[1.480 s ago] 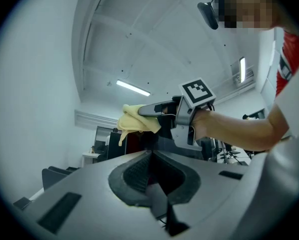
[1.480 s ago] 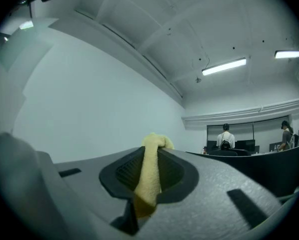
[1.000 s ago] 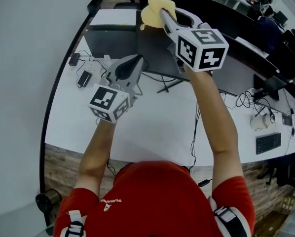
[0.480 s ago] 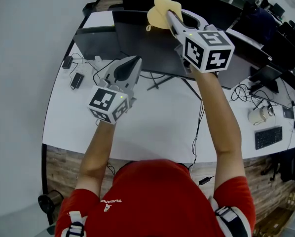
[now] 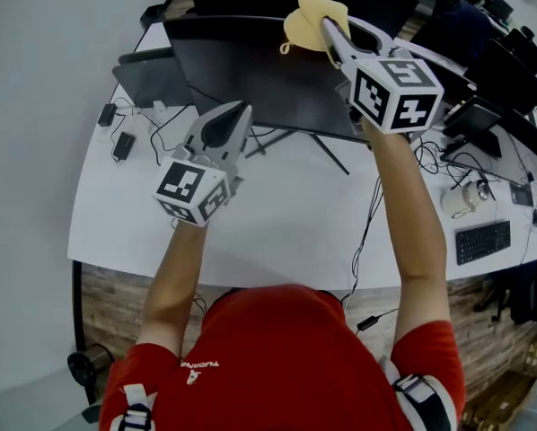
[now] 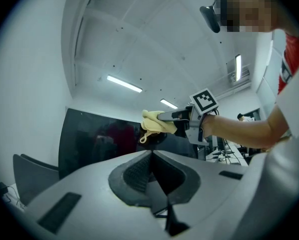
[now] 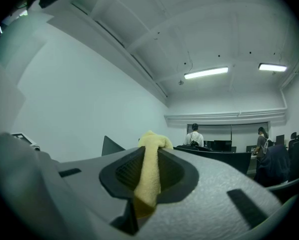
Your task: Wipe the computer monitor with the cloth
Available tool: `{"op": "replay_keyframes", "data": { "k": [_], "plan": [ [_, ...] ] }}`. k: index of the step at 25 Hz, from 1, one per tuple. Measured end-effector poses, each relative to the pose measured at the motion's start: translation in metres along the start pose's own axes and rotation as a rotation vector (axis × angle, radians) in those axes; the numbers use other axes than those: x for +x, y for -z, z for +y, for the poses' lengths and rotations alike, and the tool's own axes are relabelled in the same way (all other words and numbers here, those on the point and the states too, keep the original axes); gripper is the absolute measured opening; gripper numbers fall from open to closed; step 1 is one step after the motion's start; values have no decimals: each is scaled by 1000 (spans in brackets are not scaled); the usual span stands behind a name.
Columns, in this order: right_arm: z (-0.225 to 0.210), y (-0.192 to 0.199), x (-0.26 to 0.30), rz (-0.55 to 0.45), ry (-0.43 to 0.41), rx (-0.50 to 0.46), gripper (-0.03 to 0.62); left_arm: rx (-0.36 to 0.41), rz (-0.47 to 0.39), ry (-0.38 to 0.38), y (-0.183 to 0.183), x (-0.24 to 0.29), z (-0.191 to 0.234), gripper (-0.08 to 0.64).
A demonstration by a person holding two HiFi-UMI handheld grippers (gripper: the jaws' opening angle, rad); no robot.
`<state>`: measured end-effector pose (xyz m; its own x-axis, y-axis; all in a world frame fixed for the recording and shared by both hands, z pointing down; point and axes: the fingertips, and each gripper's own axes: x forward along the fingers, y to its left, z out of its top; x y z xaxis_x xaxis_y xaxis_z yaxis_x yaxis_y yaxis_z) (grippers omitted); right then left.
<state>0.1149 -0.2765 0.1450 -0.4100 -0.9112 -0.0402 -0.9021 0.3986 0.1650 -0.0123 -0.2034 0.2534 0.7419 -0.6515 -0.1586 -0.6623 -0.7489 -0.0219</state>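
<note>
Cloth (image 5: 310, 12): yellow, bunched (small loop hanging), clamped between the right gripper (image 5: 326, 25) jaws at the monitor (image 5: 250, 74) top edge. Left gripper (image 5: 234, 110): jaws together, empty, lower, left of the right gripper.

Bright even ceiling strip lights (image 7: 206, 73), soft shadows, strong fisheye edges, dark vignetting

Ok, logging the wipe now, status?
Right hand-held gripper shut on soft yellow cloth, at black flat computer monitor's top edge. Left hand-held gripper shut, empty. Nothing blocking screen.
</note>
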Motion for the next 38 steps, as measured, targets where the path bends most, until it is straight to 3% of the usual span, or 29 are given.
{"op": "replay_keyframes", "data": {
  "k": [19,38],
  "plan": [
    [-133,22,-114,-2,117,-8,60,11,27,83,20,75,-107,9],
    [-238,40,-216,-13,281,-2,60,4,50,143,37,113,-167,9]
  ]
}}
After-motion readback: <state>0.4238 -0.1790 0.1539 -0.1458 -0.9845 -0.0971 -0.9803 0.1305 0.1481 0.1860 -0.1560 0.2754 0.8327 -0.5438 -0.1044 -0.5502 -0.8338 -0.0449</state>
